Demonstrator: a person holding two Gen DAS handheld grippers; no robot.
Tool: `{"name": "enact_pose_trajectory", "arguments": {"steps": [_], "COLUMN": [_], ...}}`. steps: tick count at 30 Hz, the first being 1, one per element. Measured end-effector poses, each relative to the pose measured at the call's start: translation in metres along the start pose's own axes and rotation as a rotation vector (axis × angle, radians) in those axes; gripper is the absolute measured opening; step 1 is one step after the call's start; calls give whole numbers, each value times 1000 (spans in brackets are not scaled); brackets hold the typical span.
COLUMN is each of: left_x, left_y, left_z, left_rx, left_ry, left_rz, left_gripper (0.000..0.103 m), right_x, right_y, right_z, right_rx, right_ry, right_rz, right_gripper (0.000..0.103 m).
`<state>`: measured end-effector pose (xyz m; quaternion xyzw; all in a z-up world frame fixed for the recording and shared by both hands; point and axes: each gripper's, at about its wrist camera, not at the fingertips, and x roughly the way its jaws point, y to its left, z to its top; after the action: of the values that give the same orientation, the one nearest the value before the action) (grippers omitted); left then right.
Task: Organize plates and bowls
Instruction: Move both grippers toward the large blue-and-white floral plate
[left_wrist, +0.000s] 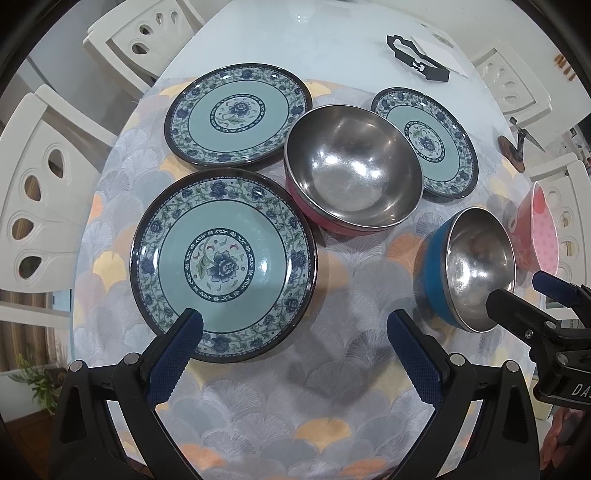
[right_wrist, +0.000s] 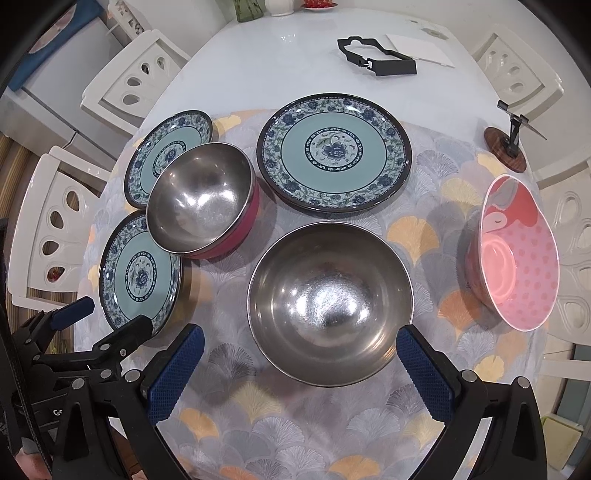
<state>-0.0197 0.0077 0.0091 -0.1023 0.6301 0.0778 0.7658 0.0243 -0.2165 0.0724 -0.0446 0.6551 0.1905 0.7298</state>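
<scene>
Three blue floral plates lie flat on the patterned cloth: a near one (left_wrist: 223, 264) (right_wrist: 140, 273), a far-left one (left_wrist: 238, 114) (right_wrist: 168, 155) and a right one (left_wrist: 432, 142) (right_wrist: 334, 151). Among them stands a steel bowl with a red outside (left_wrist: 354, 166) (right_wrist: 201, 197). A steel bowl with a blue outside (left_wrist: 476, 266) (right_wrist: 330, 302) stands nearer. A pink bowl (left_wrist: 539, 229) (right_wrist: 517, 251) is at the right. My left gripper (left_wrist: 295, 332) (right_wrist: 118, 314) is open by the near plate's front rim. My right gripper (right_wrist: 301, 350) (left_wrist: 515, 286) is open around the blue bowl's near side.
White chairs (left_wrist: 44, 184) (right_wrist: 517, 62) ring the oval table (right_wrist: 295, 48). At the far end lie a black frame-shaped object (left_wrist: 417, 61) (right_wrist: 376, 59) and a white sheet (right_wrist: 421, 48). A small stand on a wooden base (right_wrist: 506, 147) sits at the right edge.
</scene>
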Motion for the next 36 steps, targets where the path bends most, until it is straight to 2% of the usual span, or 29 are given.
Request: {"name": "enact_pose_trajectory", "arguments": {"steps": [36], "left_x": [-5], "left_y": [16], "left_z": [-2], "left_rx": [-16], "left_ry": [1], "left_rz": [-9], "left_gripper": [100], "right_x": [1], "right_y": [17], "right_z": [-4], "right_rx": [-7], "right_ry": [-2], "right_rz": [3], "right_gripper": [103]}}
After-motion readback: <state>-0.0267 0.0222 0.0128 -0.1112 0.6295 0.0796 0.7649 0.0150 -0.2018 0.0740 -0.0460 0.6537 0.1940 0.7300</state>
